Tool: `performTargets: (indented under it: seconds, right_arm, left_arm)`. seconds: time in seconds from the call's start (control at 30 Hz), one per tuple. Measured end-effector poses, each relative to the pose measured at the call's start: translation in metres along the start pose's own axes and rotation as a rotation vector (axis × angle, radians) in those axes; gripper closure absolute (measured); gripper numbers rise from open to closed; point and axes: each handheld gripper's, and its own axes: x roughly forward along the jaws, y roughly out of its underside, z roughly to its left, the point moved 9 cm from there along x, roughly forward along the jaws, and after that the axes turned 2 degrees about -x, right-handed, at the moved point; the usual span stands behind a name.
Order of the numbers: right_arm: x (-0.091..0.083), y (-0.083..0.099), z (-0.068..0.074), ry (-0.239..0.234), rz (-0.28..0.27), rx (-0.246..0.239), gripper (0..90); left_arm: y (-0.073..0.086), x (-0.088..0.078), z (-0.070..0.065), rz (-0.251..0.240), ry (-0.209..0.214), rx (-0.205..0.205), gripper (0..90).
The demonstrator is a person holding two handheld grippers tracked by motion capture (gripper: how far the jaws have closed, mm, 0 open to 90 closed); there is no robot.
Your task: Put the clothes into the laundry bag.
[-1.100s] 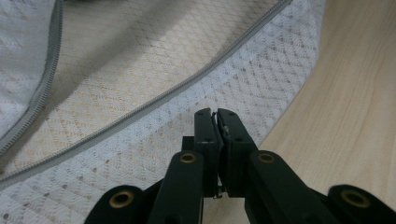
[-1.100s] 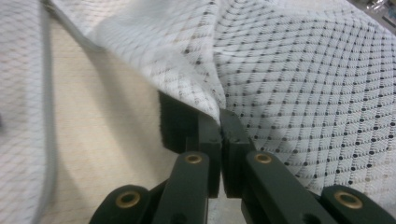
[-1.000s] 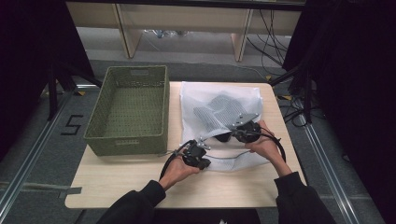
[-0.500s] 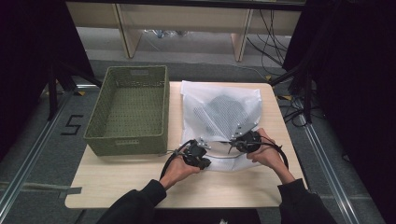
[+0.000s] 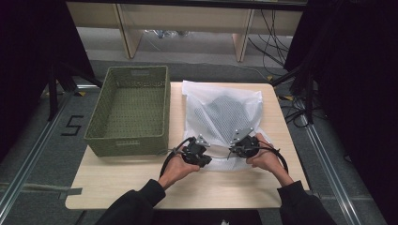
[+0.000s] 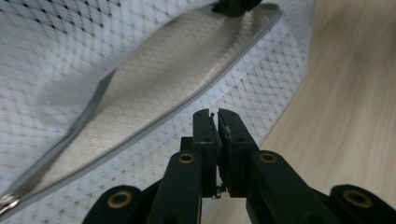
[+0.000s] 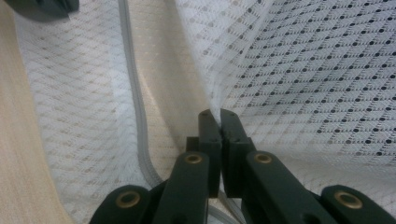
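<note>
On the worktop [image 5: 122, 185] from the high view, I see the green basket [image 5: 131, 110] at the left and the white mesh laundry bag [image 5: 220, 110] lying flat just beside it, a dark garment [image 5: 224, 110] showing through the mesh. Both of my hand-held grippers sit at the bag's near edge: the left hand-held gripper [image 5: 202, 152] and the right hand-held gripper [image 5: 237, 149], close together, each hand behind its tool. From up there I cannot make out the jaws. The left gripper view gives what the high view lacks: the left hand-held gripper [image 6: 217, 116] is clenched on a fold of mesh beside the grey zipper [image 6: 154, 123], whose mouth gapes open, with the metal slider [image 6: 7, 203] cut off at the lower left edge. The right gripper view shows the right hand-held gripper [image 7: 218, 116] clamped tight on a raised pinch of white mesh, the zipper tape running past its left. The garment's shape stays hazy under the netting.
</note>
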Motion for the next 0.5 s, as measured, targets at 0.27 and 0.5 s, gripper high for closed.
performTargets:
  seconds: [0.27,0.5]
  right_arm:
    - [-0.001,0.002,0.005,-0.006,0.013,-0.022,88.9]
    - [-0.004,-0.001,0.01,-0.006,0.002,-0.004,85.5]
  left_arm:
    - [0.002,-0.033,0.004,-0.077,-0.006,-0.043,76.8]
    - [0.024,-0.051,0.001,-0.07,-0.005,-0.053,69.1]
